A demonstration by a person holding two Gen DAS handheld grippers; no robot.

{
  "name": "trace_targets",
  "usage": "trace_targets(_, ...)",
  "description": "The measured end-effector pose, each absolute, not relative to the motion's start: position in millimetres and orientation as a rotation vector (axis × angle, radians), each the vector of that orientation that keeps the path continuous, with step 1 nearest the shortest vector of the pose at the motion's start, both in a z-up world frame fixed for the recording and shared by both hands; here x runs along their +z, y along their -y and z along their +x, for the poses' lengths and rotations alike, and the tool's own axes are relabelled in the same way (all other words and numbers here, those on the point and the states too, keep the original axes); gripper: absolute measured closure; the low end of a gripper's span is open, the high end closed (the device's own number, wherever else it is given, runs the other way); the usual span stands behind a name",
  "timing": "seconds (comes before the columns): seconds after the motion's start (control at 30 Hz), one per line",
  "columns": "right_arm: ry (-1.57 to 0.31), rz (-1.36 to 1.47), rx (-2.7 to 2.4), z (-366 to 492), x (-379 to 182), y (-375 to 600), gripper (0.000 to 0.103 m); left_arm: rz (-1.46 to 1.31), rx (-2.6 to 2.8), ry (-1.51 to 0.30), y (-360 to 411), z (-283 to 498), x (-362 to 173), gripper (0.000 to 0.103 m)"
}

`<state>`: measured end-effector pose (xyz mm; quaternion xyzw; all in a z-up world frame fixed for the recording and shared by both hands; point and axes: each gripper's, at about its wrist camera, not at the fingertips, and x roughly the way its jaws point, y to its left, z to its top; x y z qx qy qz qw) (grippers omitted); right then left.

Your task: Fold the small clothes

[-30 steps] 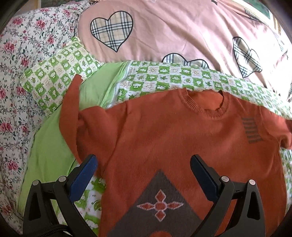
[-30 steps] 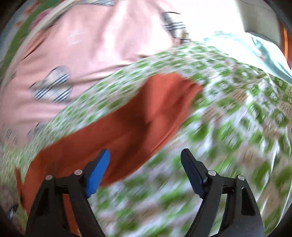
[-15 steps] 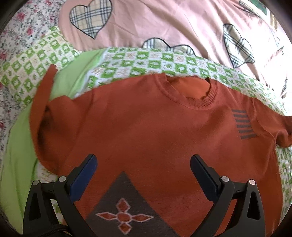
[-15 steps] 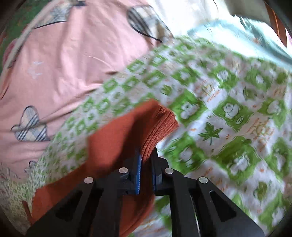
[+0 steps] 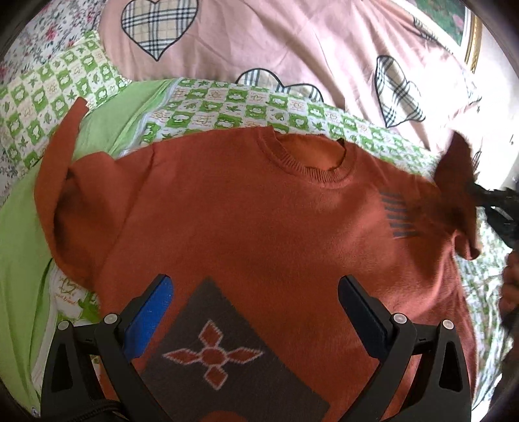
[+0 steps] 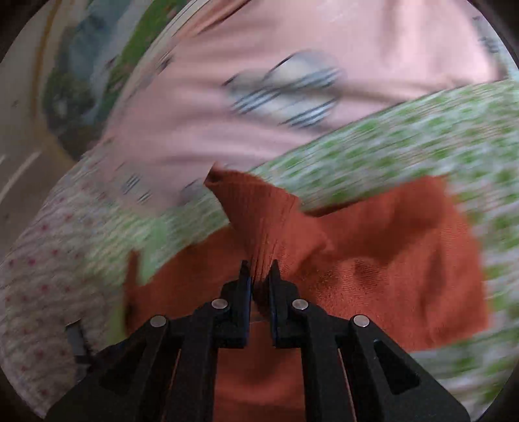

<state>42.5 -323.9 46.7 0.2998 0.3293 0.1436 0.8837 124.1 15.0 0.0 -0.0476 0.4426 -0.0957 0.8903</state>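
Note:
An orange knit sweater (image 5: 246, 214) with a dark diamond patch lies face up on a green checked sheet (image 5: 227, 107). My left gripper (image 5: 254, 303) is open and empty, hovering over the sweater's lower front. The sweater's left sleeve (image 5: 61, 155) is bent upward. My right gripper (image 6: 259, 276) is shut on the ribbed cuff (image 6: 256, 214) of the right sleeve and holds it lifted above the sweater's body (image 6: 389, 266). In the left wrist view that raised sleeve (image 5: 454, 181) shows at the far right, with the right gripper behind it. The right wrist view is motion-blurred.
A pink quilt (image 5: 292, 45) with plaid hearts lies behind the sweater. A plain green cloth (image 5: 22, 243) and a floral sheet (image 5: 29, 42) lie to the left. A framed picture (image 5: 467, 29) hangs at the far right.
My right gripper, shut on the right sleeve cuff, has lifted it off the sheet and swung it over the sweater. My left gripper has stayed open and shifted only slightly.

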Motion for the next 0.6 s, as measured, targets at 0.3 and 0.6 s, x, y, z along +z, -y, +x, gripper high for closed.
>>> trace_targets(0.3,-0.839,0.625,0.582,96,-2,152,0.093,-0.235,-0.264,-0.957,-51,127,-6,0.001)
trace_targets(0.6,-0.855,0.607,0.547,75,-11,152,0.037,-0.293,-0.334,-1.023,-34,164,-28,0.001)
